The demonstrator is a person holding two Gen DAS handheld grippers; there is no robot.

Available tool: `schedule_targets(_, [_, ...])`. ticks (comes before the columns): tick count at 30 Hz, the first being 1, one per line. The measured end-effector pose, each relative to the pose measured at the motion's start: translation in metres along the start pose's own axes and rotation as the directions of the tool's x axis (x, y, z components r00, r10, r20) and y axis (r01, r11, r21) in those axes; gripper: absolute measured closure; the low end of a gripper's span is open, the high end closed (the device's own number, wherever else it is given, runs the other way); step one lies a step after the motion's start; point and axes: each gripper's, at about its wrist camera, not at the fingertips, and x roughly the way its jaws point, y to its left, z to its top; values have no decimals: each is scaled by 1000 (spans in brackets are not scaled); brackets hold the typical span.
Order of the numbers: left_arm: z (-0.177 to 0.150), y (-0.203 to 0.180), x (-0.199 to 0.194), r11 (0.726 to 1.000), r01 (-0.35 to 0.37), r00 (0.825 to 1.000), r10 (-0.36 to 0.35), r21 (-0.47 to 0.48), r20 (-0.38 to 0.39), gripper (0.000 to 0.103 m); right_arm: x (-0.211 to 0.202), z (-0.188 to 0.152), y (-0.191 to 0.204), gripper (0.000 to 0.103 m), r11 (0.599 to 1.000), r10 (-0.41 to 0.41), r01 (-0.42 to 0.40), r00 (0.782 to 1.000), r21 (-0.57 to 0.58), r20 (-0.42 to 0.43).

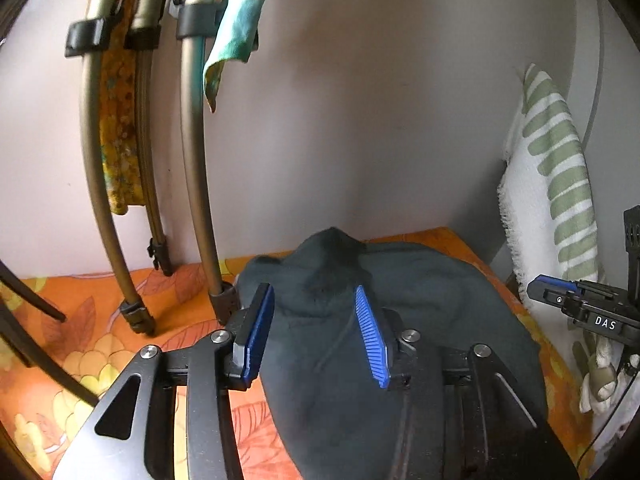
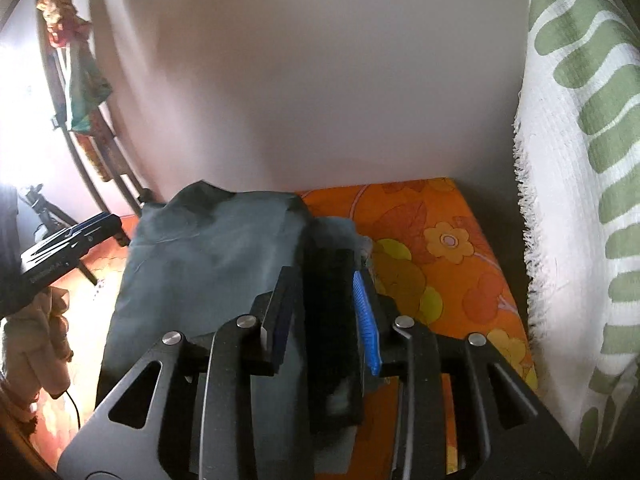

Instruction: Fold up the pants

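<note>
Dark pants (image 1: 360, 320) bunched on orange floral sheet (image 1: 100, 340), both grippers over them, jaws partly apart.

Hidden/unclear: near end of pants cut off under gripper bodies in both views; left edge of right-wrist view blown out by glare; can't tell waistband from legs. Pants lay heaped against the wall (image 1: 360, 120), folded lump peaking at the far end, w/ a green-striped white towel (image 1: 552, 184) hanging to the right. Left gripper (image 1: 316, 332) sat right over the heap, blue pads spread a moderate gap, cloth between them but not pinched. Right gripper (image 2: 326, 316) at the pants' right edge, narrower gap, a dark fold standing between pads; contact w/ pads couldn't be told.
</note>
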Motion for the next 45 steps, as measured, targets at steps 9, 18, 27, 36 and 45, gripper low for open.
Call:
schedule_targets(9, [-21, -9, -56, 999, 43, 998, -44, -6, -34, 61, -52, -34, 30, 69, 999, -11, 12, 1000, -43, 5])
schedule_targets(18, [-57, -43, -141, 997, 75, 997, -74, 35, -22, 45, -121, -82, 62, 50, 999, -17, 20, 998, -49, 55])
schedule_targets(27, [-98, -70, -221, 994, 80, 996, -82, 71, 26, 29, -192, -129, 97, 40, 997, -25, 32, 995, -73, 99])
schedule_targets(36, [-134, -84, -284, 990, 77, 995, -84, 120, 55, 24, -255, -172, 123, 26, 998, -30, 38, 987, -48, 158])
schedule_targets(45, [-172, -90, -319, 990, 22, 996, -33, 137, 77, 22, -282, -206, 146, 14, 998, -49, 56, 982, -34, 181])
